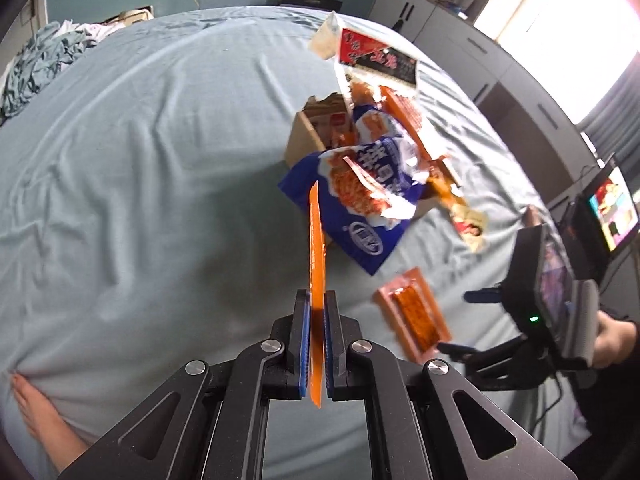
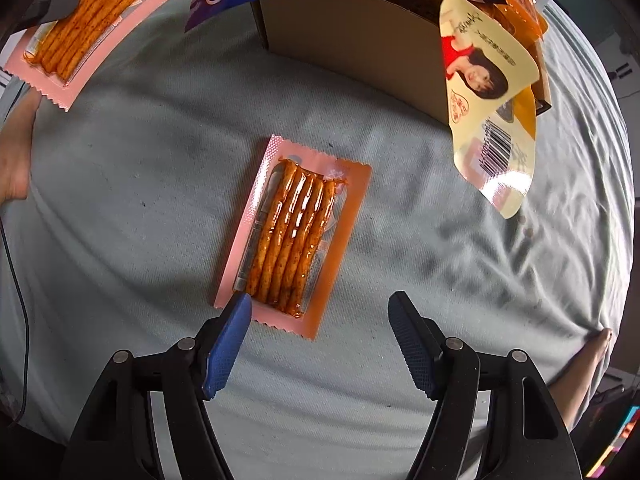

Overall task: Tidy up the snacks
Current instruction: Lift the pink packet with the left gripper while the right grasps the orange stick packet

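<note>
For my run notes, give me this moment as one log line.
left gripper: shut on orange snack packet | right gripper: open above pink snack packet on bed sheet | cardboard box: overflowing with snacks

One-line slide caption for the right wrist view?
Open right gripper poised above a flat spicy-stick packet on the bedsheet, cardboard box of snacks behind.
</note>
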Available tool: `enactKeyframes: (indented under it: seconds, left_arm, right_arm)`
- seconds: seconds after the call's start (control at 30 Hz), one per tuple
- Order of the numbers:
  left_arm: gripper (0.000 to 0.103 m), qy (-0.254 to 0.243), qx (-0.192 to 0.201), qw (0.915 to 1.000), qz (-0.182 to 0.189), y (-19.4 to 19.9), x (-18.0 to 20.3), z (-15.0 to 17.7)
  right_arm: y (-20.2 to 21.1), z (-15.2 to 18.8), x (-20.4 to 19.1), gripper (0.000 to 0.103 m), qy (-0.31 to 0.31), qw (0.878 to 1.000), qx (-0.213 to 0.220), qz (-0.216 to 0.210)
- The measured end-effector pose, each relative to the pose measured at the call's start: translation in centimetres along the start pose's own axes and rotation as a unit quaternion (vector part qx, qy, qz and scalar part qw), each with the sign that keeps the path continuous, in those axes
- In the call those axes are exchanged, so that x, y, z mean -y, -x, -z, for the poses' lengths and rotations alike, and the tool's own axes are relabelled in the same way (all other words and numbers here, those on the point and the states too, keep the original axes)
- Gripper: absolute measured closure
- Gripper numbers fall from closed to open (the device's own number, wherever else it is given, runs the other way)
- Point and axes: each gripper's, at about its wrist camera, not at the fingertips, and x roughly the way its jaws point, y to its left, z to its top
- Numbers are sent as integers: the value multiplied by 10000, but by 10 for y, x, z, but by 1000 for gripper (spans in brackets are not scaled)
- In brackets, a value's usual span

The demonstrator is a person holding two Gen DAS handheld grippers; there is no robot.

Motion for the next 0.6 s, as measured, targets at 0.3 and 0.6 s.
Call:
enactKeyframes:
  seconds: [0.3,0.6]
  left_arm:
    - [99,-10,211,9995,250,12,0,-2]
    - [99,-66,450,9983,366,25,9,-3]
  right_arm:
    - [-8,2,-14,33,113,9999,-23,-41]
    - [-42,-21,-8,24,-759,9955,-401,-397]
